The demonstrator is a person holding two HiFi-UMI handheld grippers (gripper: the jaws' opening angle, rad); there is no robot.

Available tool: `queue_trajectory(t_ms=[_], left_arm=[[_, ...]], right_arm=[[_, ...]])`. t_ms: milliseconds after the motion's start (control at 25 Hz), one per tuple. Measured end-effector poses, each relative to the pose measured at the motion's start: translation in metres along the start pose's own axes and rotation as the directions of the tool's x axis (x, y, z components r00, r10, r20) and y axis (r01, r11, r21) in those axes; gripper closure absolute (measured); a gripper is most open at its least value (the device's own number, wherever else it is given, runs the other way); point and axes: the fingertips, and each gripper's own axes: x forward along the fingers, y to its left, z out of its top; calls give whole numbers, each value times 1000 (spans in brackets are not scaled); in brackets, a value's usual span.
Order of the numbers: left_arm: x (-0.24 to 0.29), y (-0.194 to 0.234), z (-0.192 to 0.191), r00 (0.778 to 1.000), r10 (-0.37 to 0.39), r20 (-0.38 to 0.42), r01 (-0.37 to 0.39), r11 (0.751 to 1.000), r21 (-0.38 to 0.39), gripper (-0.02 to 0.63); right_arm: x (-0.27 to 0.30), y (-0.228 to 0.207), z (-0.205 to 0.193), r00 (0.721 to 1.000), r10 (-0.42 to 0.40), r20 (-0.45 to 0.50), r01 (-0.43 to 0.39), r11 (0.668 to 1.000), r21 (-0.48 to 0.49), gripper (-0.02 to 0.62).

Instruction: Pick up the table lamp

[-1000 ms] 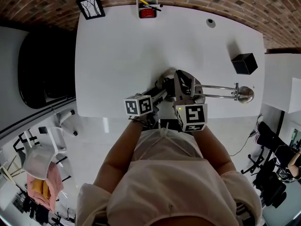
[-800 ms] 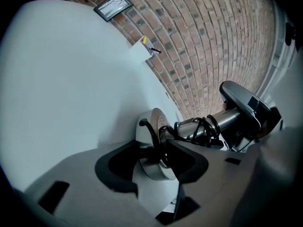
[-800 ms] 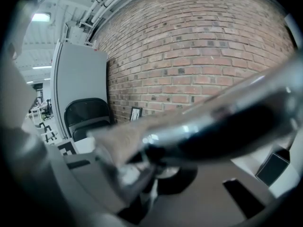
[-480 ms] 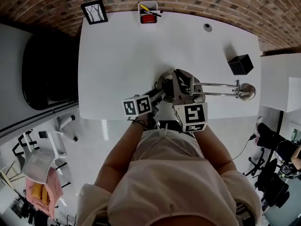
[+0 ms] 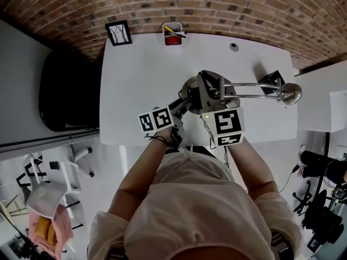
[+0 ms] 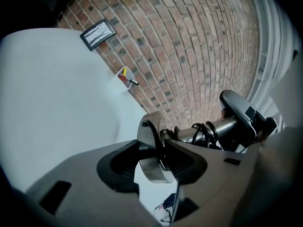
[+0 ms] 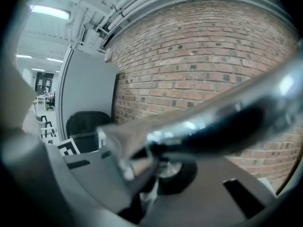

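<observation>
Head view, silver metal table lamp (image 5: 255, 84) sticks out rightward from the fingers, right gripper (image 5: 210, 90) clamped on, left gripper (image 5: 185, 98) closing on its base (image 6: 150, 170).

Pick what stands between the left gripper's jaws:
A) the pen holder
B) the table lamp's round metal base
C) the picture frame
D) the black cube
B: in the left gripper view, the table lamp base stands edge-on between the closing jaws of the left gripper, which clamp it, with the white table well below it.
</observation>
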Motion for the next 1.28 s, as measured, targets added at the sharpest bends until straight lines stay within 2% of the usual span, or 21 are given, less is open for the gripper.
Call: queue_trajectory(t_ms=[160,400,800,960,1280], left_arm=[[-4,-20,23,999,-36,26,37,999,-26,437],[-5,-50,50,997,-69,45,71,997,-27,439],[6,-107,94,988,-150,36,149,989,8,442],[5,-114,100,986,-161,50,160,987,19,443],[8,-104,88,987,-158,22,158,987,-22,445]], right_arm=[[6,-5,28,1000,16,1,-15,1000,-20,561],[11,-15,67,1000,15,3,-15,999,-42,563],[10,-55,123,998,-55,20,56,997,-48,563],[5,-61,128,997,-68,41,70,997,-38,563],[8,-56,115,999,-52,8,53,997,-50,565]])
